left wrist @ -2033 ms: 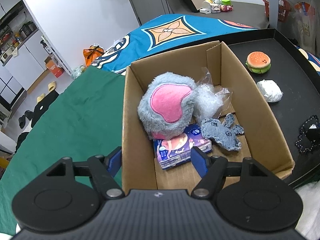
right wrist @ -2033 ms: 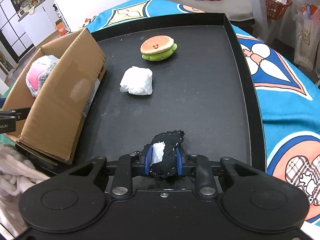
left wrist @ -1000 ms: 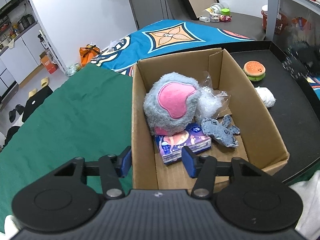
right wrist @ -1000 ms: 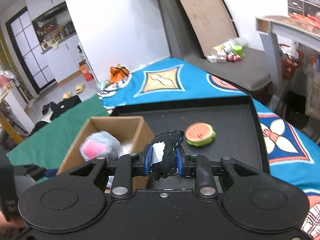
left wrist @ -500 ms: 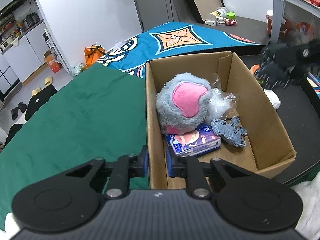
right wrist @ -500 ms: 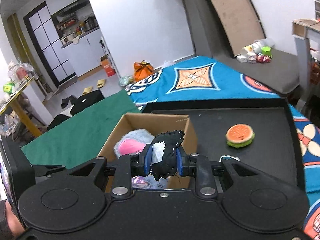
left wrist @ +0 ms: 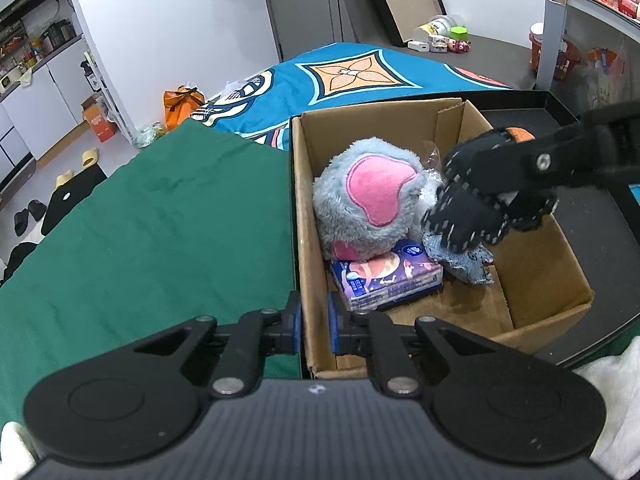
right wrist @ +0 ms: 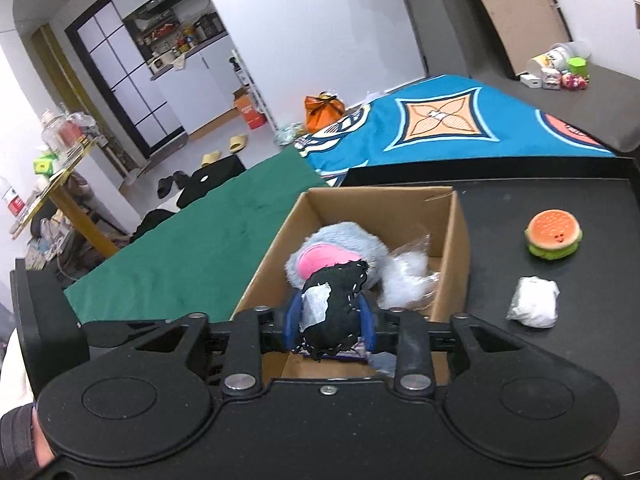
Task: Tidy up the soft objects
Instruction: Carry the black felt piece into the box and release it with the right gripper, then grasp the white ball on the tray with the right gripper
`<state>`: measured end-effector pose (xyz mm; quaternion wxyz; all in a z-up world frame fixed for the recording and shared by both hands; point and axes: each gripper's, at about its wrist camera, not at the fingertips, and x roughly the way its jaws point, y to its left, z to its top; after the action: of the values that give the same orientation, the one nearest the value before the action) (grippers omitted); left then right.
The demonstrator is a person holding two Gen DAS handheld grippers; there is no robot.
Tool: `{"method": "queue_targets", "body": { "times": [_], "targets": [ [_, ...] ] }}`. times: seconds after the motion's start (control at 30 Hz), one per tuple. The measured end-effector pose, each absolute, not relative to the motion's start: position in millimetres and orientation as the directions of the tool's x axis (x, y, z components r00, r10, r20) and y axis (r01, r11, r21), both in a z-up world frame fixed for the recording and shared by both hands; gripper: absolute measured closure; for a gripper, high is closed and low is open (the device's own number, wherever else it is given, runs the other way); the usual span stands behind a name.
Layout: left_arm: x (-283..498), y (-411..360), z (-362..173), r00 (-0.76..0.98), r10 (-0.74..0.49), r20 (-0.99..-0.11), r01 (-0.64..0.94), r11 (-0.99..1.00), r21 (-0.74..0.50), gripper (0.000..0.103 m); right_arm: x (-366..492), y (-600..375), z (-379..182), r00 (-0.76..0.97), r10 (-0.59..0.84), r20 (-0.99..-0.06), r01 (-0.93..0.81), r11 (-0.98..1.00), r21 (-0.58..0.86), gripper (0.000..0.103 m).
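Note:
An open cardboard box (left wrist: 400, 120) holds a grey and pink plush (left wrist: 372, 196), a tissue pack (left wrist: 388, 276), a denim toy (left wrist: 460, 260) and a clear bag of white stuffing (right wrist: 404, 276). My left gripper (left wrist: 314, 328) is shut on the box's near left wall. Over the box's inside hangs my right gripper (right wrist: 330, 320); its jaws are opening, with a black soft toy (right wrist: 334, 312) between the pads. From the left wrist view that black toy (left wrist: 464, 216) hovers above the denim toy. A burger toy (right wrist: 554, 236) and a white wad (right wrist: 534, 302) lie on the black tray (right wrist: 520, 192).
The box (right wrist: 456, 248) stands at the tray's left end, beside a green cloth (left wrist: 160, 220). A blue patterned cloth (left wrist: 360, 72) lies behind. Something white and fluffy (left wrist: 612, 392) sits at the near right. Room furniture and floor clutter are farther off.
My left gripper closed on the box's left wall. My right gripper carried the black toy up from the tray and leftward over the box, and its jaws have spread a little.

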<state>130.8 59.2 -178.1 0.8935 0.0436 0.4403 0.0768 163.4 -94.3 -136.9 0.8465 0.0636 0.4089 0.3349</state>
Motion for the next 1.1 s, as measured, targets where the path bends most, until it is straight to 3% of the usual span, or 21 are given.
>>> {"method": "queue_targets", "body": {
  "times": [0.07,0.53,0.7,0.87,1.1],
  "targets": [
    [131,59,-178,0.597,0.174,-0.783,-0.099,0.985,0.144,0.091,162,-94,-139,0.428,0.626,-0.652,-0.513,0.762,0.395,0.054],
    [134,44,-167,0.555,0.231,-0.799,-0.091,0.972,0.218,0.085,159,-118,-131,0.460,0.622,-0.634,-0.482,0.775,0.409,0.051],
    [136,37,-164,0.541,0.238,-0.807,-0.092,0.970,0.224,0.066,163,-131,-129,0.479,0.619,-0.622,-0.471,0.779,0.413,0.047],
    [141,28,-161,0.538,0.249,-0.805,-0.079,0.966,0.246,0.055,170,-147,-127,0.507,0.609,-0.610,-0.451,0.790,0.414,0.044],
    [152,22,-161,0.521,0.275,-0.808,-0.086,0.959,0.271,0.050,181,-167,-131,0.532,0.589,-0.609,-0.420,0.807,0.414,0.038]
  ]
}}
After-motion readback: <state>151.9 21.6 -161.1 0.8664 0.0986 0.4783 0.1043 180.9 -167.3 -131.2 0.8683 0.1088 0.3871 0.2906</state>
